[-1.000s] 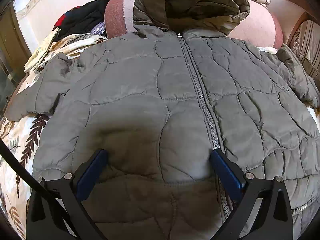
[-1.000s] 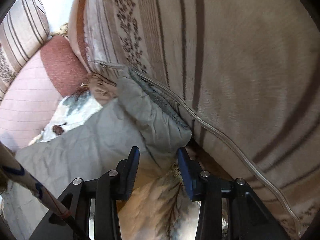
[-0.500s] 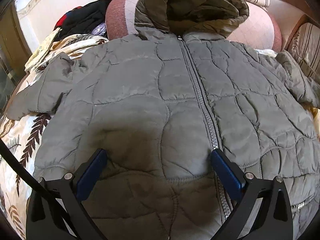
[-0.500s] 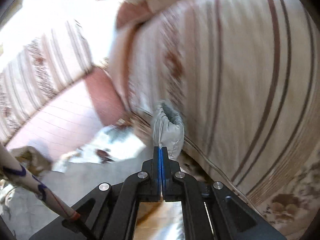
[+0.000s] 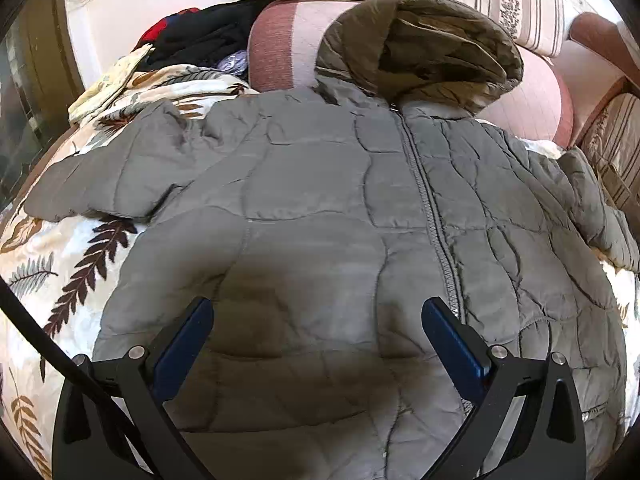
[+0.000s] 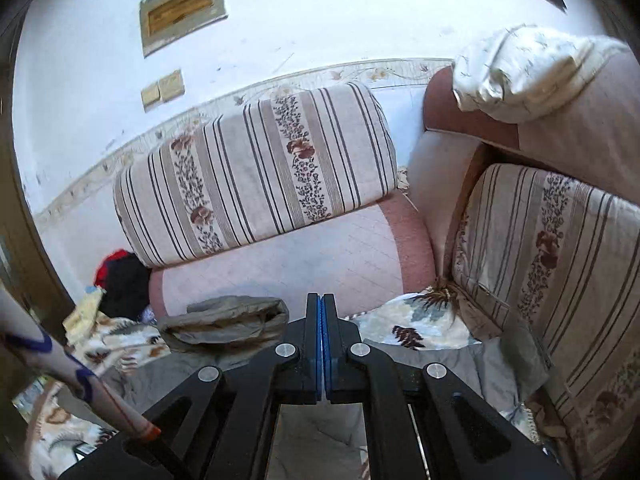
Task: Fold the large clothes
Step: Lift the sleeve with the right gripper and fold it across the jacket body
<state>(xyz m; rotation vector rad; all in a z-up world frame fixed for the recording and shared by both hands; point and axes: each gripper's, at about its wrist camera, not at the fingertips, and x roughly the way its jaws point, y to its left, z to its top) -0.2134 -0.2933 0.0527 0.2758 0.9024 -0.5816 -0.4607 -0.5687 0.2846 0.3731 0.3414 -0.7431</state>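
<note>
A grey quilted hooded jacket [image 5: 320, 208] lies front up and zipped on a leaf-print sheet [image 5: 60, 272], its hood [image 5: 420, 40] resting against the sofa cushions. My left gripper [image 5: 316, 320] hovers open over the jacket's lower front, one finger on each side of a quilted panel, with nothing held. In the right wrist view my right gripper [image 6: 322, 300] is shut, its blue pads together with no cloth showing between them. It is raised and points at the sofa back. Below it lie the hood [image 6: 228, 320] and grey jacket fabric [image 6: 500, 364].
Striped floral cushions [image 6: 260, 168] and a pink bolster [image 6: 288, 268] line the sofa back. Another striped cushion [image 6: 560, 264] stands at the right. A pile of black and red clothes [image 5: 200, 36] sits at the far left, and a cream bundle [image 6: 520, 72] is on the armrest.
The right gripper shut beside the sleeve cuff, then rose and tilted up toward the sofa back and wall. The left gripper pulled back slightly, so more of the jacket shows.
</note>
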